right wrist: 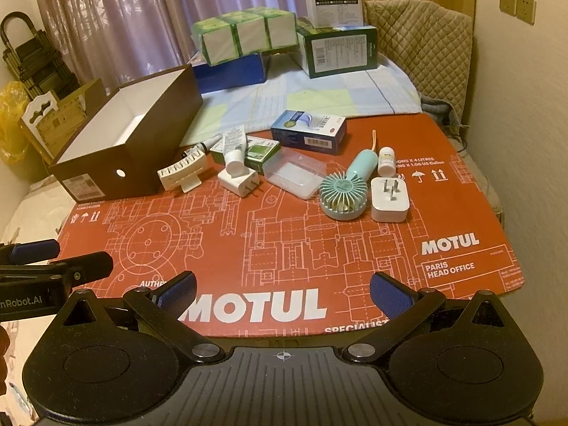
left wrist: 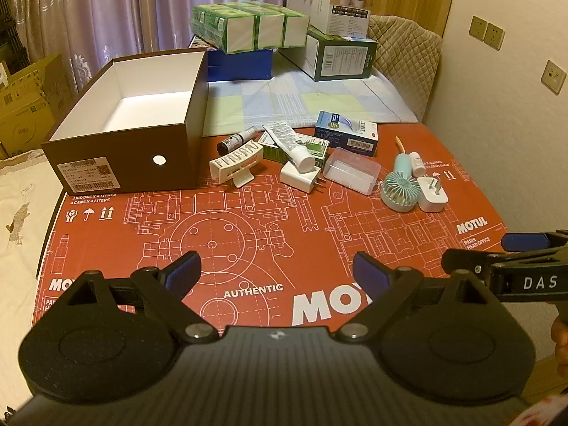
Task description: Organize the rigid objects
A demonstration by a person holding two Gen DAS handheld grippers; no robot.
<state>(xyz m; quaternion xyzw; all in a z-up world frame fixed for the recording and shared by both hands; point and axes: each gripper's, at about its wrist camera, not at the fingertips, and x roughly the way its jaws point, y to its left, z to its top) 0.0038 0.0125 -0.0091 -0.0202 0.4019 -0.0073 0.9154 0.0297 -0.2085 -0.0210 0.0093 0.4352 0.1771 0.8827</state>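
An open brown box point(left wrist: 117, 163) with a white inside stands at the left of the red cardboard sheet point(left wrist: 248, 234). To its right lie a white hair clip point(left wrist: 236, 163), a white tube point(left wrist: 291, 145), a white charger point(left wrist: 300, 177), a clear case point(left wrist: 351, 170), a blue carton point(left wrist: 346, 133), a teal hand fan point(left wrist: 399, 186) and a square white plug point(left wrist: 431, 193). My left gripper point(left wrist: 277, 269) hangs open over the sheet's near part, holding nothing. My right gripper point(right wrist: 284, 285) is open too, near the front edge, short of the fan point(right wrist: 342, 191) and the plug point(right wrist: 389, 200).
Behind the sheet, a checked cloth point(left wrist: 284, 103) carries stacked cartons: green-wrapped packs point(left wrist: 248, 26), a blue box point(left wrist: 239, 62) and a green box point(left wrist: 340, 56). A wall point(left wrist: 497, 124) runs along the right. Cardboard boxes point(left wrist: 25, 106) stand at the far left.
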